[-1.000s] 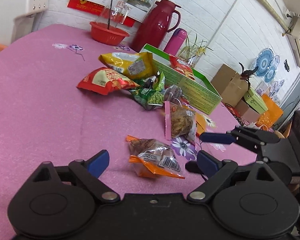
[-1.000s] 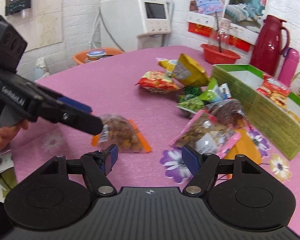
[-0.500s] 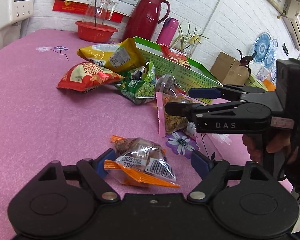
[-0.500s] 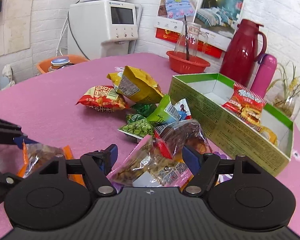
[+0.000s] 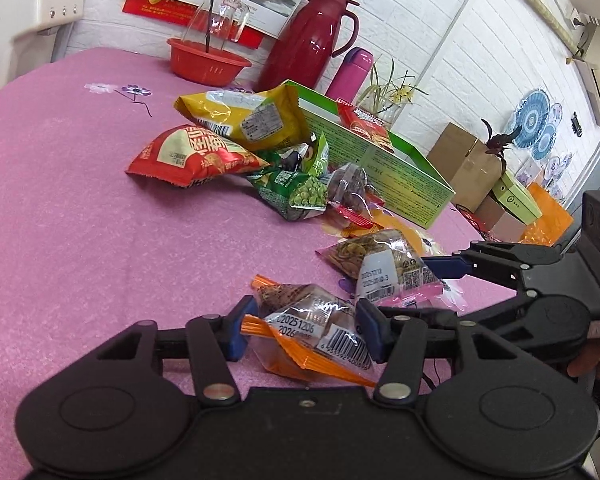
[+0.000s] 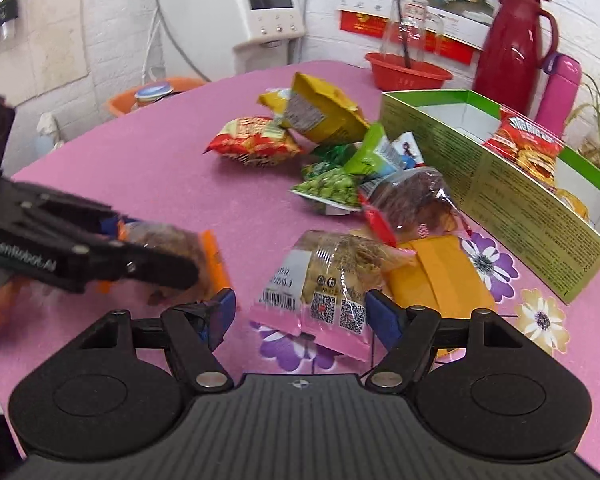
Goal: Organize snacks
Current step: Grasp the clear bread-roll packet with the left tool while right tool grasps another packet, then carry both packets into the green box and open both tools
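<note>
My left gripper (image 5: 302, 326) is shut on an orange-edged clear snack packet (image 5: 312, 328), which also shows in the right wrist view (image 6: 172, 248). My right gripper (image 6: 300, 316) is open around a pink-edged snack packet (image 6: 328, 284) that lies on the pink table; the packet also shows in the left wrist view (image 5: 384, 264). A green open box (image 6: 500, 184) stands at the right with a red snack bag (image 6: 528, 148) inside. Loose snacks lie in a pile: a red bag (image 5: 188, 156), a yellow bag (image 5: 244, 116), a green pea packet (image 5: 300, 192) and a dark clear packet (image 6: 412, 200).
A red thermos (image 5: 308, 44), a pink bottle (image 5: 348, 68), a red bowl with a glass jug (image 5: 208, 60) and a small plant (image 5: 388, 92) stand at the table's far edge. Cardboard boxes (image 5: 468, 164) stand beyond the table. An orange flat packet (image 6: 436, 272) lies by the box.
My left gripper has closed on the orange-edged packet. My right gripper has moved down and in around the pink-edged packet.
</note>
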Action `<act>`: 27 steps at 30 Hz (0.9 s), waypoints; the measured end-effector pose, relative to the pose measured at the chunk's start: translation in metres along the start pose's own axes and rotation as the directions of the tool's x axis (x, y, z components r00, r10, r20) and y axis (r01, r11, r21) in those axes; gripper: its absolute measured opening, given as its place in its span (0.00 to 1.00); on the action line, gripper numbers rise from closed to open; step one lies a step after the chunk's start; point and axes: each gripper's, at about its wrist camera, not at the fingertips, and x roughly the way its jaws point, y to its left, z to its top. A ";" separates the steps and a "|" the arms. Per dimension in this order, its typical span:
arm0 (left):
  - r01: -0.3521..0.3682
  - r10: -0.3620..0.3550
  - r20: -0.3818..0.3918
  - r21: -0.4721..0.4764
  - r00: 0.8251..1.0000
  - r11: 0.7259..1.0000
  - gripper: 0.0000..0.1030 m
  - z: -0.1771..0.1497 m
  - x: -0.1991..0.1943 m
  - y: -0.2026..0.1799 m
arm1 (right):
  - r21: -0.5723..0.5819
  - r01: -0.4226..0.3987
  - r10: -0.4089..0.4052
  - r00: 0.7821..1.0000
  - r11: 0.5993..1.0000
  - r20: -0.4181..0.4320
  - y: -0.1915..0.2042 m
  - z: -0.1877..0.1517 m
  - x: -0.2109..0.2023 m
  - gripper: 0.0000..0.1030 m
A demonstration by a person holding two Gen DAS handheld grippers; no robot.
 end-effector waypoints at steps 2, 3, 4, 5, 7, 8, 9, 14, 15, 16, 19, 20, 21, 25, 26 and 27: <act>-0.004 0.004 0.000 0.002 1.000 1.000 0.36 -0.001 0.000 -0.001 | -0.008 0.016 -0.016 1.000 1.000 0.006 0.003 0.002 0.002 1.00; -0.004 0.004 0.000 0.001 1.000 1.000 0.37 -0.001 0.000 -0.001 | 0.002 0.016 -0.016 1.000 1.000 0.008 0.002 0.004 0.003 1.00; -0.004 0.004 -0.001 0.001 1.000 1.000 0.38 -0.001 -0.001 -0.001 | 0.019 0.014 -0.014 1.000 1.000 0.008 0.001 0.007 0.005 1.00; -0.003 0.003 -0.001 0.001 1.000 1.000 0.38 -0.002 -0.001 -0.001 | 0.036 0.014 -0.015 1.000 0.999 0.007 0.000 0.008 0.006 1.00; 0.000 0.000 0.000 -0.001 1.000 1.000 0.39 -0.002 -0.002 0.000 | 0.062 0.015 -0.015 1.000 0.998 0.008 -0.002 0.011 0.009 1.00; 0.003 -0.003 0.000 -0.003 1.000 1.000 0.39 -0.002 -0.003 0.001 | 0.076 0.017 -0.018 1.000 0.997 0.006 -0.003 0.012 0.010 1.00; 0.006 -0.006 0.000 -0.004 1.000 1.000 0.38 -0.003 -0.003 0.001 | 0.088 0.020 -0.020 1.000 0.996 0.004 -0.004 0.012 0.012 1.00; 0.011 -0.011 0.001 -0.009 1.000 1.000 0.38 -0.002 -0.003 0.002 | 0.124 0.031 -0.030 1.000 0.992 -0.010 -0.007 0.010 0.016 0.89; 0.012 -0.012 0.002 -0.010 1.000 1.000 0.39 -0.002 -0.003 0.002 | 0.127 0.029 -0.028 1.000 0.991 -0.010 -0.008 0.010 0.015 0.88; 0.013 -0.013 0.002 -0.012 1.000 1.000 0.39 -0.002 -0.003 0.002 | 0.126 0.030 -0.029 1.000 0.992 -0.009 -0.008 0.010 0.015 0.85; 0.016 -0.015 0.005 -0.015 1.000 1.000 0.42 -0.002 -0.003 0.003 | 0.119 0.028 -0.027 1.000 0.993 -0.008 -0.006 0.009 0.013 0.81; 0.019 -0.019 0.005 -0.016 1.000 1.000 0.44 -0.002 -0.003 0.003 | 0.120 0.022 -0.021 1.000 0.993 -0.009 -0.007 0.008 0.012 0.81; 0.023 -0.023 0.006 -0.019 1.000 1.000 0.50 -0.002 -0.003 0.004 | 0.121 0.019 -0.018 1.000 0.993 -0.009 -0.006 0.006 0.010 0.81; 0.022 -0.021 0.008 -0.015 1.000 1.000 0.52 -0.002 -0.002 0.002 | 0.125 0.015 -0.013 1.000 0.992 -0.016 -0.006 -0.001 0.001 0.81; 0.021 -0.021 0.007 -0.011 1.000 1.000 0.49 -0.002 -0.001 0.001 | 0.126 0.015 -0.013 1.000 0.992 -0.017 -0.006 -0.003 -0.001 0.81; 0.019 -0.019 0.007 -0.009 1.000 1.000 0.45 -0.002 -0.001 0.001 | 0.126 0.015 -0.013 1.000 0.992 -0.018 -0.006 -0.004 -0.003 0.81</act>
